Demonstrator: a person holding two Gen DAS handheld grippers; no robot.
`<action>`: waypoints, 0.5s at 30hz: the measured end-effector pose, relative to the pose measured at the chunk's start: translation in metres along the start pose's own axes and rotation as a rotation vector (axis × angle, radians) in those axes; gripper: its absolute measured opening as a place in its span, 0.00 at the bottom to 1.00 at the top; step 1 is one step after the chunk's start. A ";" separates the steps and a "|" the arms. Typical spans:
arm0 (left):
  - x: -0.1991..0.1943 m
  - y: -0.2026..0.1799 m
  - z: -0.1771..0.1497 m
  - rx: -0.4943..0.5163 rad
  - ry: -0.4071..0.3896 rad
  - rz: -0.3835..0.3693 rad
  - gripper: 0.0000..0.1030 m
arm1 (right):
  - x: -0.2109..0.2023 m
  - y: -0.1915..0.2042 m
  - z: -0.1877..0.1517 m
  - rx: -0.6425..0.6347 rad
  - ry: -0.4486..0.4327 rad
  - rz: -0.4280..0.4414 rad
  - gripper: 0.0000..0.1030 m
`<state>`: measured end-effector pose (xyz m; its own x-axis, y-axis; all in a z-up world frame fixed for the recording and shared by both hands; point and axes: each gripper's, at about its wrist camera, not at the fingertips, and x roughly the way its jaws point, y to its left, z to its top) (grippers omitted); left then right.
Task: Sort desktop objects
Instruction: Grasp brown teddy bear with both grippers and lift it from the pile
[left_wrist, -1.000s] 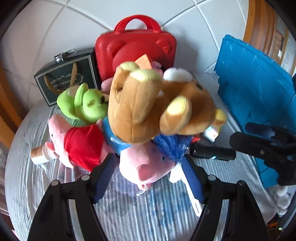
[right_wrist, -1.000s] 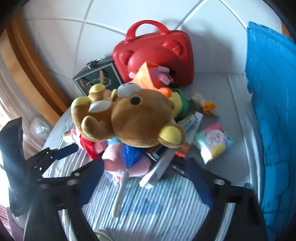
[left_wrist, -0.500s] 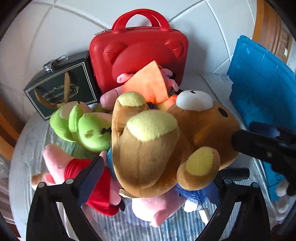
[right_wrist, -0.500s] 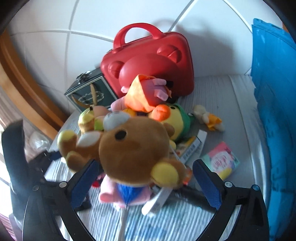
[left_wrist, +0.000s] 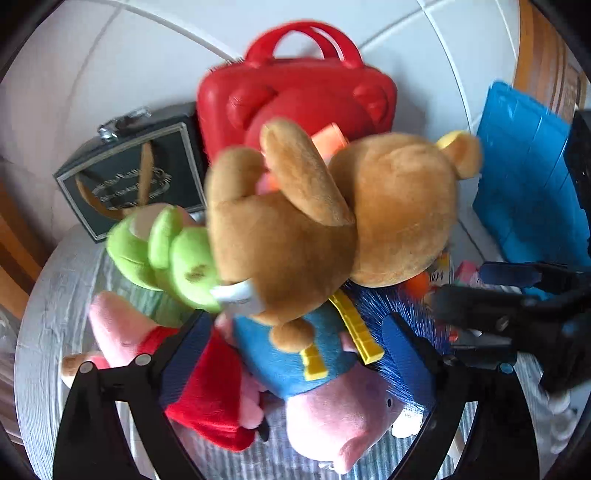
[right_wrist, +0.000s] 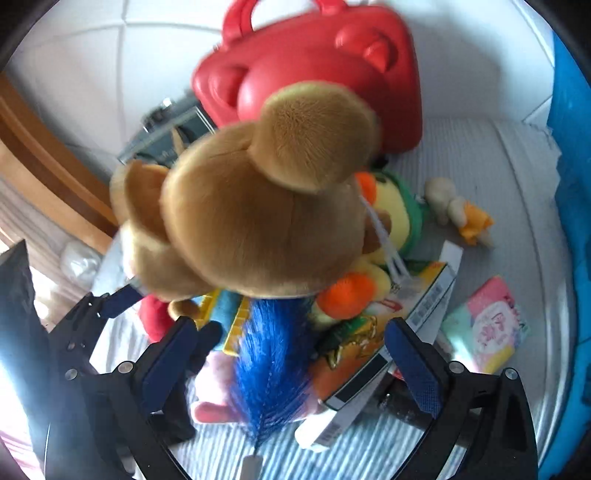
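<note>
A big brown teddy bear (left_wrist: 332, 221) sits on top of a heap of soft toys on a round table (left_wrist: 48, 295) with a striped cloth. The red bear-face case (left_wrist: 295, 96) stands at the back of the table, and everything else here is told from it.

The teddy bear is right in front of the red case and hides its lower part. To the left of the case stands a dark box (left_wrist: 129, 177) with a metal clasp. In front of the case, lower left of the bear, is a green plush toy (left_wrist: 166, 251). Under the bear lies a pink pig toy in a blue top (left_wrist: 325, 369), and beside it another pink pig in red (left_wrist: 207, 387). A blue feathery duster (right_wrist: 273, 350) pokes out from under the bear, toward the camera. A yellow duck toy (right_wrist: 391, 221) and a printed carton (right_wrist: 388, 332) lie in front of the case, to the right. A pink tissue pack (right_wrist: 487, 328) lies further right. A blue crate (left_wrist: 528, 184) stands far right of the case.

The left gripper (left_wrist: 295, 354) is wide apart with its jaws closing a little; the pig toys lie between them, but the pads do not press on anything. The right gripper (right_wrist: 291, 354) is spread as wide as it goes, with the duster between its jaws, holding nothing.
</note>
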<state>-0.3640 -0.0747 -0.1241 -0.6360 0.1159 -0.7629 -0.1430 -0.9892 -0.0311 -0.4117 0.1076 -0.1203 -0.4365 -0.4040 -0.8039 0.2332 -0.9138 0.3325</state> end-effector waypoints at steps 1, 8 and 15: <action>-0.005 0.004 0.000 -0.006 -0.011 -0.002 0.92 | -0.008 0.001 0.002 -0.005 -0.022 -0.011 1.00; -0.017 0.036 0.025 -0.070 -0.068 0.019 0.92 | -0.030 0.010 0.030 0.016 -0.089 -0.021 1.00; 0.056 0.035 0.035 -0.053 0.068 -0.046 0.96 | 0.018 0.002 0.057 0.020 -0.016 -0.027 1.00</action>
<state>-0.4313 -0.0994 -0.1456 -0.5767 0.1570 -0.8017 -0.1294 -0.9865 -0.1001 -0.4682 0.0963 -0.1059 -0.4561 -0.3792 -0.8051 0.2034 -0.9251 0.3206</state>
